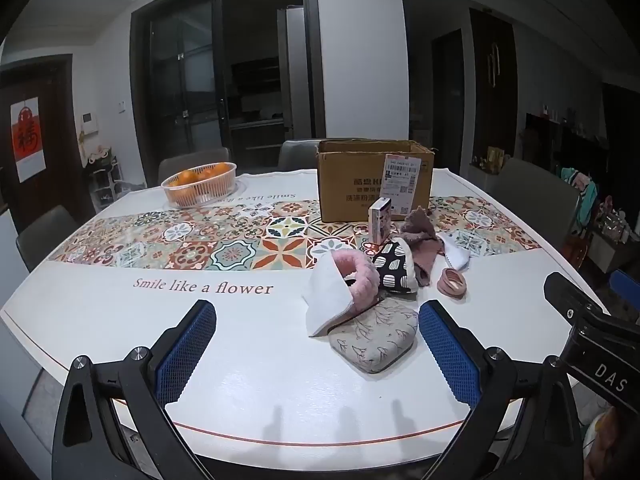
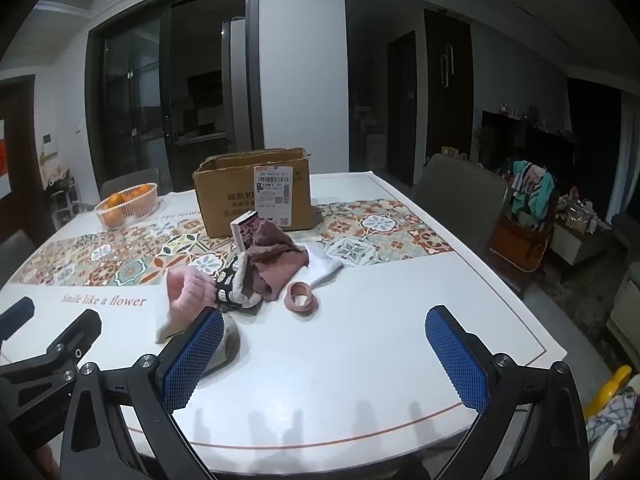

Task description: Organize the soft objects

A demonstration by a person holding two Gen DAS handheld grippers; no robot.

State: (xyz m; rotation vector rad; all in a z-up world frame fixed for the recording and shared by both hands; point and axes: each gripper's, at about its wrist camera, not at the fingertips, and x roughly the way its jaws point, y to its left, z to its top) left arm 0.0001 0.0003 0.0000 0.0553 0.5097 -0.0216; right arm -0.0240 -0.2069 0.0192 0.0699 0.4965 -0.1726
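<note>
1. On the table (image 1: pixel 248 380), a bit right of the middle, there's a loose heap of soft stuff. Both grippers hang over the near edge with nothing in them.
2. Left gripper (image 1: pixel 316 356): jaws spread wide, blue pads on either side of bare tabletop. The floral pouch (image 1: pixel 374 338) lies just inside its right finger; can't tell if they touch.
3. Right gripper (image 2: pixel 326 354): also wide open and empty, and its left pad covers part of that same pouch in its own view.
4. The heap: a white cloth (image 1: pixel 326 304) draped against a fluffy pink band (image 1: pixel 358 274), then a black-and-white patterned piece (image 1: pixel 394 268), a mauve towel (image 2: pixel 276 258) bunched up behind it, and a white sock (image 2: pixel 326 266) poking out on the right.
5. Pink hair ties (image 2: pixel 302 298) sit just right of the heap, on the white part of the table.
6. A small box (image 1: pixel 379 220) stands upright behind the pile, with an open cardboard box (image 1: pixel 374 178) behind it.
7. A basket of oranges (image 1: pixel 199 184) sits near the far left edge, well apart from it all.
</note>
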